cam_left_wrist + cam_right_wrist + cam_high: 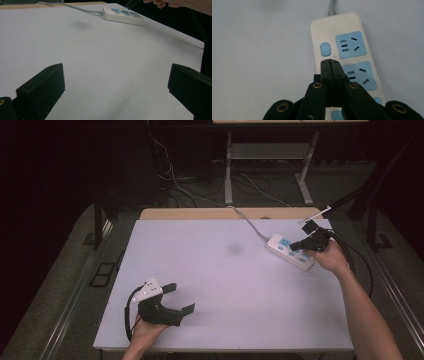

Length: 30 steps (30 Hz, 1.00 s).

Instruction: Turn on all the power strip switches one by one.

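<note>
White table (225, 290): left tongs (181, 298) wide open, right tongs (330, 65) closed, empty.

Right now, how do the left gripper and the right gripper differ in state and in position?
The left gripper has its jaws wide apart, while the right gripper has its jaws pressed together. The left one is at the near left part of the table, over bare surface; the right one is at the far right, above the power strip. Both are black, hand-held and empty.

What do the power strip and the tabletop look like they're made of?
Power strip: likely moulded plastic, smooth cream-white shell with rounded edges, matte light-blue socket faces and button. Table: flat, matte white top, probably laminate or a sheet cover; a tan, wood-like edge shows along the far side.
</note>
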{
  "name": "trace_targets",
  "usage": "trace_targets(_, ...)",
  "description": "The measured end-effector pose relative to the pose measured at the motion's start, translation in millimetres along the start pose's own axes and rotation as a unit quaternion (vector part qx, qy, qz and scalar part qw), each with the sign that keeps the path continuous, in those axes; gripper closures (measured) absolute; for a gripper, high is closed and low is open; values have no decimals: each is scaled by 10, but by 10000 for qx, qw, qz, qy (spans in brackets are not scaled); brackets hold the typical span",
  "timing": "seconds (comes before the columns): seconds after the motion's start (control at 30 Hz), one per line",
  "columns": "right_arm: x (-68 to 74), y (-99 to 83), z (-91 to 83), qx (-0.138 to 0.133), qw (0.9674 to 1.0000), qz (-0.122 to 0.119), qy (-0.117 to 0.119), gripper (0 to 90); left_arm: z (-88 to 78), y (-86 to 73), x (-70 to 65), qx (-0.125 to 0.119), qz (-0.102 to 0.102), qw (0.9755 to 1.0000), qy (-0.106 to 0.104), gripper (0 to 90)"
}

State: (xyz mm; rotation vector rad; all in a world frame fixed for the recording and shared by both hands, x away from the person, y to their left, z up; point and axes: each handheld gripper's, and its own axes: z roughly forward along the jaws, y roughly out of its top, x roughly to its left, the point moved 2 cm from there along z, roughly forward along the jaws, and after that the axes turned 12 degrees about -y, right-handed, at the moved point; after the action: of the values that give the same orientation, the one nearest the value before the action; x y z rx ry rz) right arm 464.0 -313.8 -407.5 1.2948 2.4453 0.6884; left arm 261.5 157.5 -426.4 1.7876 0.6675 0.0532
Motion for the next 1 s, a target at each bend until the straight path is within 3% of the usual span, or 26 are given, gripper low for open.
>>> trace_targets(0.57, -20, -68, 129, 163, 9998, 65, 40, 900, -10, -2, 8, 18, 15, 10000, 25, 0)
trace_targets(0.73, -23, -65, 143, 105, 9999, 76, 47, 900, -15, -3, 4, 18, 22, 10000, 40, 0)
trace_targets(0.93, -13, -54, 147, 161, 9998, -58, -62, 900, -17, -4, 2, 19, 22, 10000, 42, 0)
trace_targets(1.0, -30, -73, 154, 118, 9999, 33, 2, 900, -15, -4, 0, 28, 34, 10000, 35, 0)
